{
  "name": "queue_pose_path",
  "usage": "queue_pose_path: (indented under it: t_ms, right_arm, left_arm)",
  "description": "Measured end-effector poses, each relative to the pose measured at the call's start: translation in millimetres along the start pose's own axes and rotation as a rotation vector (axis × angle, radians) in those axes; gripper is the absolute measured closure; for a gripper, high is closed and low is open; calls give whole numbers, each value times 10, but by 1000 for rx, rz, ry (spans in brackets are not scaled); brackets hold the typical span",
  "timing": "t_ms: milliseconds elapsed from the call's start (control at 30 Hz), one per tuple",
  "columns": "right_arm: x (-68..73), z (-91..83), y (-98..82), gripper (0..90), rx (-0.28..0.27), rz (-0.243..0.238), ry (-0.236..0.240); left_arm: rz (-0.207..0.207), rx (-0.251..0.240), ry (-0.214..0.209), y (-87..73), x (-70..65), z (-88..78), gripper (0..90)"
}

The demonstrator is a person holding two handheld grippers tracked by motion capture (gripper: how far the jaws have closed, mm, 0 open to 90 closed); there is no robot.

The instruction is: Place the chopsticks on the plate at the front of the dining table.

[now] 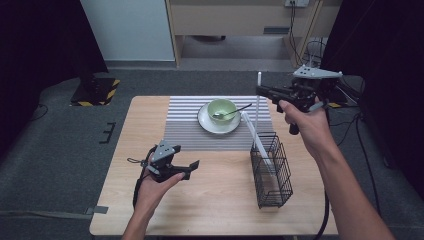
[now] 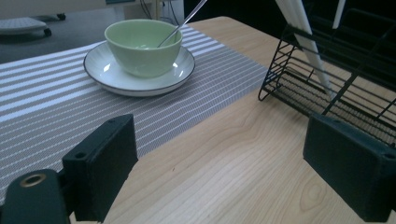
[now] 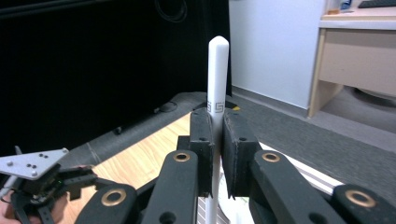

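Chopstick: I hold a white chopstick (image 1: 258, 100) upright above the table's far right, over the rack, its rounded tip up; in the right gripper view a small square pattern marks it (image 3: 217, 79) just above the pads.
Right gripper: my right gripper (image 1: 261, 90) is clamped on the chopstick, jaws pressed tight on both sides of it; the stick runs down between them and out below (image 3: 214, 154).
Second stick: another white stick (image 1: 256, 137) leans in the rack, its top tilted toward the bowl.
Rack: a black wire rack (image 1: 272, 175) stands on the bare wood at my right, just beside the mat's near right corner.
Bowl: a pale green bowl (image 1: 221, 109) sits on a white saucer (image 1: 206, 124) on the striped mat (image 1: 185, 125), a spoon (image 1: 234, 111) resting in it with the handle pointing right.
Left gripper: my left gripper (image 1: 192, 169) hovers over the wood at the near left, jaws wide with nothing between them (image 2: 219, 172), aimed at the rack and saucer.
Table: a light wooden table (image 1: 210, 200) carries it all.
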State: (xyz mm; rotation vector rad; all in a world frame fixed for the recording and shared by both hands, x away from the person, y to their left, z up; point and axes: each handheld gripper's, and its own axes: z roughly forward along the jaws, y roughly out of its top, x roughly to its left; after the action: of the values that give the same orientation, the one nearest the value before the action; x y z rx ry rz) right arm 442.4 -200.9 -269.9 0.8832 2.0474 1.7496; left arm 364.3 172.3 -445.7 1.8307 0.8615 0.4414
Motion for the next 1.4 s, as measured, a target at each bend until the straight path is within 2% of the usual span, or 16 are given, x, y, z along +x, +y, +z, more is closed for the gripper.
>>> queue_pose_path:
  t_ms: [167, 267, 333, 433, 467, 700, 900, 1033, 1100, 1200, 1300, 1400]
  right_arm:
    - [88, 149, 5, 838, -33, 17, 45]
    - [157, 254, -1, 838, -46, 23, 74]
    - [195, 309, -13, 838, -50, 28, 91]
    - [245, 362, -27, 837, -55, 29, 107]
    - [300, 418, -41, 838, -66, 41, 132]
    - [477, 545, -55, 837, -60, 22, 164]
    - [546, 621, -155, 837, -60, 42, 188]
    - [577, 674, -246, 837, -42, 47, 191]
    - [595, 690, -268, 837, -39, 48, 194]
    - [608, 678, -253, 837, -48, 49, 198]
    - [616, 649, -214, 837, -58, 48, 195]
    - [625, 620, -194, 837, -67, 56, 205]
  left_arm:
    - [1, -20, -18, 60, -43, 34, 92]
    - [9, -39, -53, 126, -108, 87, 95]
    - [19, -44, -37, 145, -141, 117, 80]
    - [23, -51, -53, 150, -160, 156, 72]
    - [23, -53, -55, 155, -174, 190, 72]
    - [-5, -86, -88, 193, -212, 276, 72]
    - [-3, -102, -98, 239, -306, 367, 74]
    - [4, -108, -120, 270, -341, 415, 144]
    - [-9, -118, -144, 279, -353, 425, 204]
    - [-23, -97, -168, 280, -366, 439, 281]
    - [-45, -96, -207, 273, -373, 450, 365]
    - [-23, -89, -214, 269, -383, 451, 462]
